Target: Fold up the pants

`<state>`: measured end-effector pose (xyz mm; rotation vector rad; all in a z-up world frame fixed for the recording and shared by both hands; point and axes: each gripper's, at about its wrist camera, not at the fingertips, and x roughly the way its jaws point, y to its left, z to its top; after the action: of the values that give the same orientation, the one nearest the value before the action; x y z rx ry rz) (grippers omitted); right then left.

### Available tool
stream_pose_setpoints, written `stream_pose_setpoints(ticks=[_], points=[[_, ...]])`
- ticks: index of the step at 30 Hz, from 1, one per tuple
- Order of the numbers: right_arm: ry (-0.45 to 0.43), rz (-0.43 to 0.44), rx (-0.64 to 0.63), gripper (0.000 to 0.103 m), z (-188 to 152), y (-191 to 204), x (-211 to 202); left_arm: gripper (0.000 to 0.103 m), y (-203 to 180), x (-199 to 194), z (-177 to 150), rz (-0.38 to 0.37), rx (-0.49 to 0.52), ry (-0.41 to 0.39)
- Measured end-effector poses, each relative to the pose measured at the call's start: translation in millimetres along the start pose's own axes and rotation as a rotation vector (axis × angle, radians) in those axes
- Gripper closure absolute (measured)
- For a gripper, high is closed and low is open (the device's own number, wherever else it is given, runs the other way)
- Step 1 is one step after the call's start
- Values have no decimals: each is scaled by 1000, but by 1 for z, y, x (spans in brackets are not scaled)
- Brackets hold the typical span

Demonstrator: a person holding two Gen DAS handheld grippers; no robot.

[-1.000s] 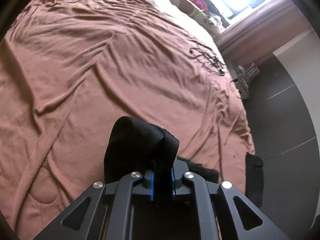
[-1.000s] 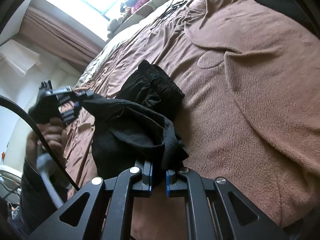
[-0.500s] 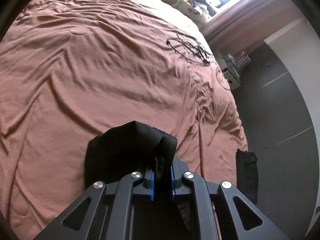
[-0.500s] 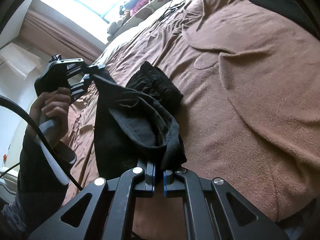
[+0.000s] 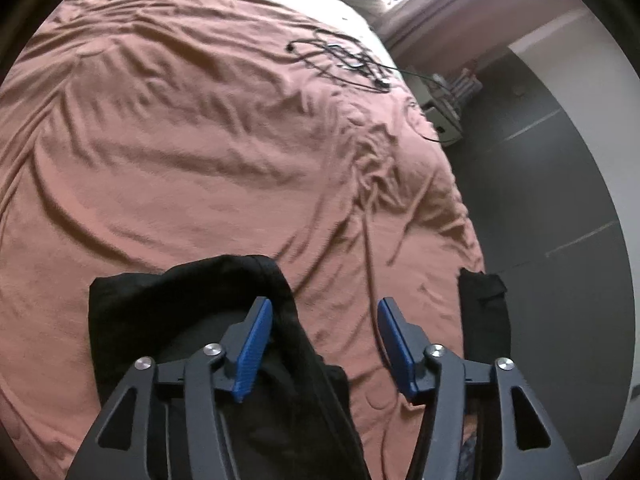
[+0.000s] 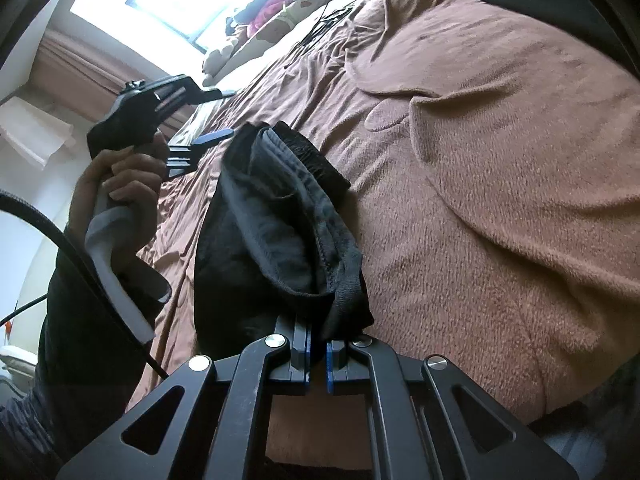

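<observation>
A rumpled brown blanket [image 5: 192, 152] is covering the bed; black pants [image 6: 276, 220] are lying bunched near its front edge, tangled black cables [image 5: 344, 60] toward the far end.

No readable text, label, brand or number anywhere in either view. Nothing legible on the fabric or the gripper parts. Background items too blurred for lettering.

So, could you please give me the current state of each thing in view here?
Left gripper: open, jaws just opened, pants released.
Right gripper: shut on pants.
Pants: bunched, lying on blanket, one edge pinched.
Blanket: spread over bed, wrinkled.
Cable: tangled, lying on blanket.
</observation>
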<state>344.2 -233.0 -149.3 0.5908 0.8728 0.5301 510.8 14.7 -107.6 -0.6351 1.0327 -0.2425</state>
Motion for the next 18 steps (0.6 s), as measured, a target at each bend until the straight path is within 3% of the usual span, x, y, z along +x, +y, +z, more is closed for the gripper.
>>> stream_pose_setpoints(ticks=[11, 18], points=[[10, 7, 130, 102, -4, -19, -6, 43, 20, -37, -32, 61, 33, -17], [22, -14, 116, 102, -8, -17, -15, 42, 51, -57, -68, 92, -1, -24]])
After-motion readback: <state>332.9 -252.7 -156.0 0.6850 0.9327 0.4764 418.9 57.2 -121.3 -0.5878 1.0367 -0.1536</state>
